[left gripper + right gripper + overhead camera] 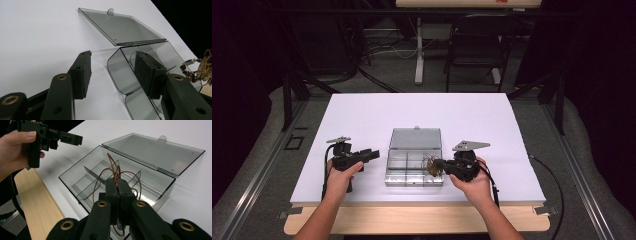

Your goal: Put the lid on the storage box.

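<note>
A clear plastic compartment box (388,167) stands open at the middle of the white table, its lid (415,138) laid back flat. My right gripper (438,165) is at the box's right side, shut on a coppery necklace (429,164). In the right gripper view the necklace's loops (116,173) rise from the shut jaws (117,182) over the box's compartments (80,162). My left gripper (371,154) hovers open just left of the box, holding nothing. In the left gripper view its jaws (112,60) frame the box's near wall (120,75), and the necklace's beads and gold pendant (203,70) hang at the right edge.
Bare white tabletop (362,115) spreads behind and to both sides of the box. A wooden strip (412,220) edges the table's near side. Beyond the far edge stand a black chair (477,45) and a white table leg (419,50).
</note>
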